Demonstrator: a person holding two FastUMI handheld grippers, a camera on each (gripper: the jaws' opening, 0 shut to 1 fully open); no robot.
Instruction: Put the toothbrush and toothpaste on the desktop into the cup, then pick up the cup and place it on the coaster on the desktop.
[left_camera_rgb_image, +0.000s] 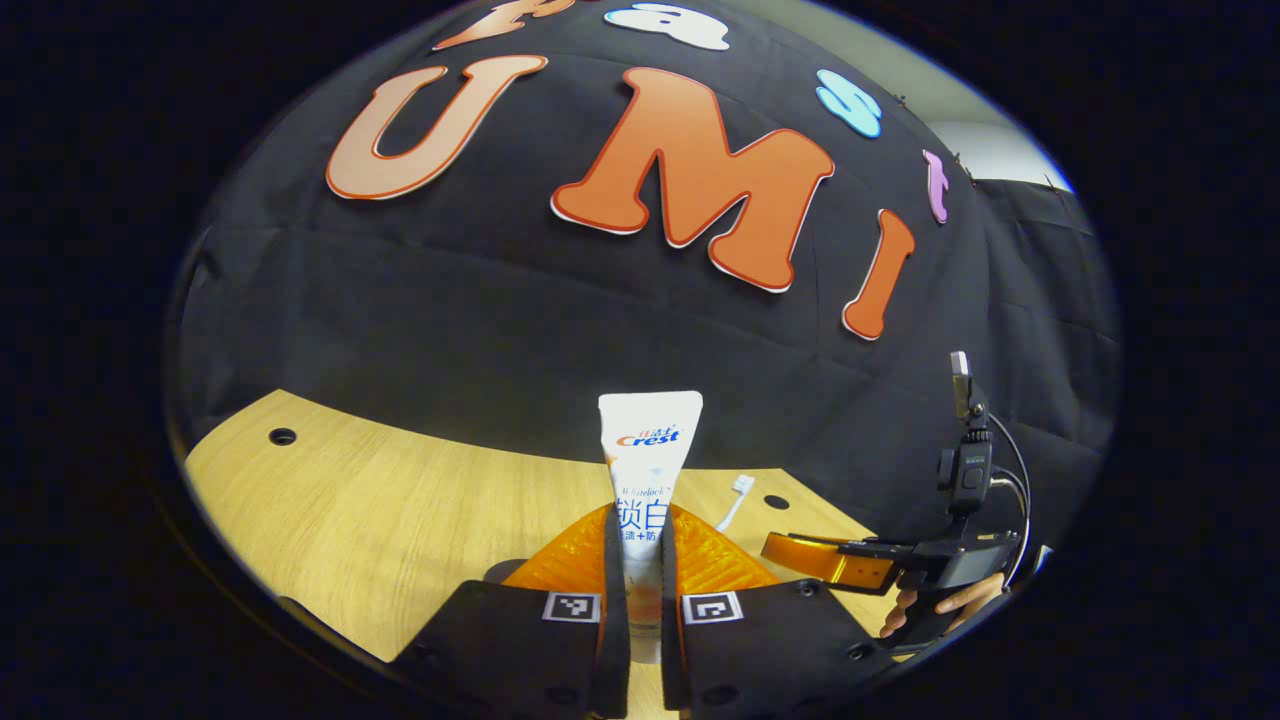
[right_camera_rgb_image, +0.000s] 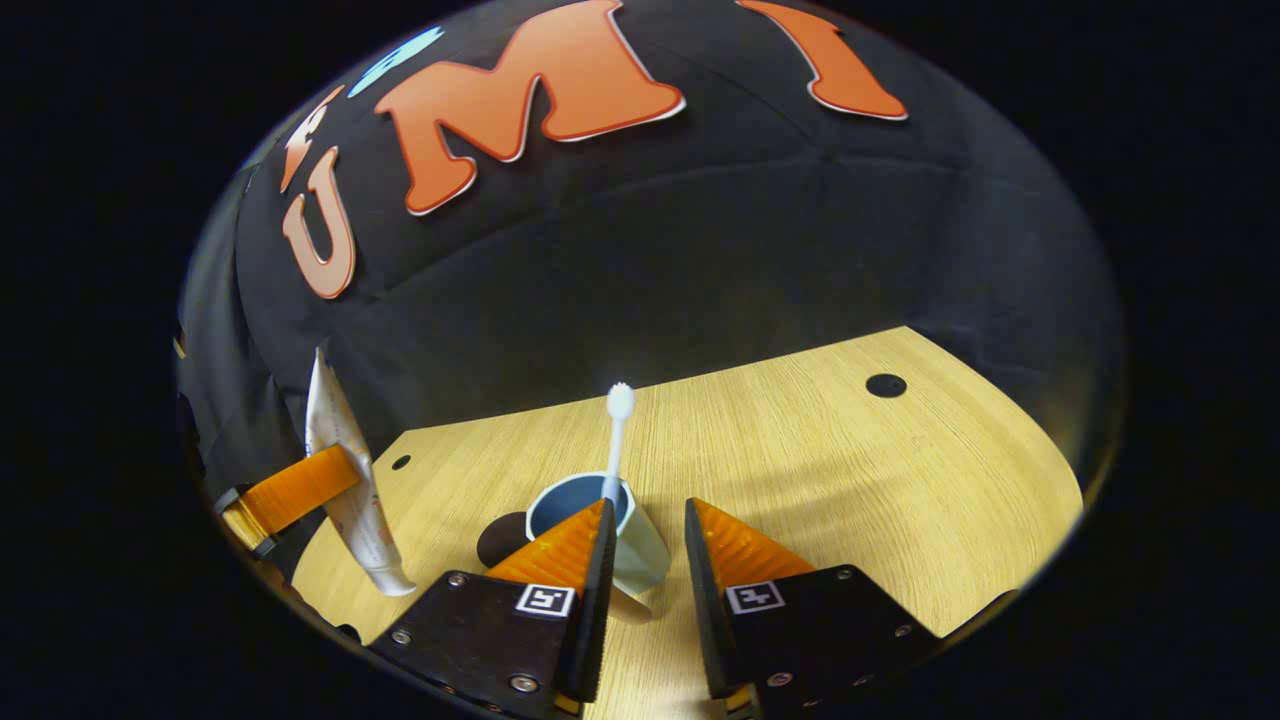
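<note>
My left gripper (left_camera_rgb_image: 641, 512) is shut on a white toothpaste tube (left_camera_rgb_image: 648, 450), which stands upright between its fingers above the wooden desktop (left_camera_rgb_image: 380, 500). The right gripper view has that tube (right_camera_rgb_image: 345, 480) at the far left, clamped in the left gripper (right_camera_rgb_image: 300, 488). A pale cup (right_camera_rgb_image: 640, 555) with a blue inside stands on the desktop just ahead of my right gripper (right_camera_rgb_image: 648, 505), partly behind one finger. A white toothbrush (right_camera_rgb_image: 617, 430) stands in the cup, head up. My right gripper is open and holds nothing. A dark round coaster (right_camera_rgb_image: 500, 540) lies beside the cup.
In the left gripper view the toothbrush head (left_camera_rgb_image: 742, 485) pokes up past one finger, and the right gripper (left_camera_rgb_image: 830, 560) is at the right, held by a hand (left_camera_rgb_image: 960, 600). The desktop has small dark holes (right_camera_rgb_image: 886, 385). The booth's black cloth wall stands behind it.
</note>
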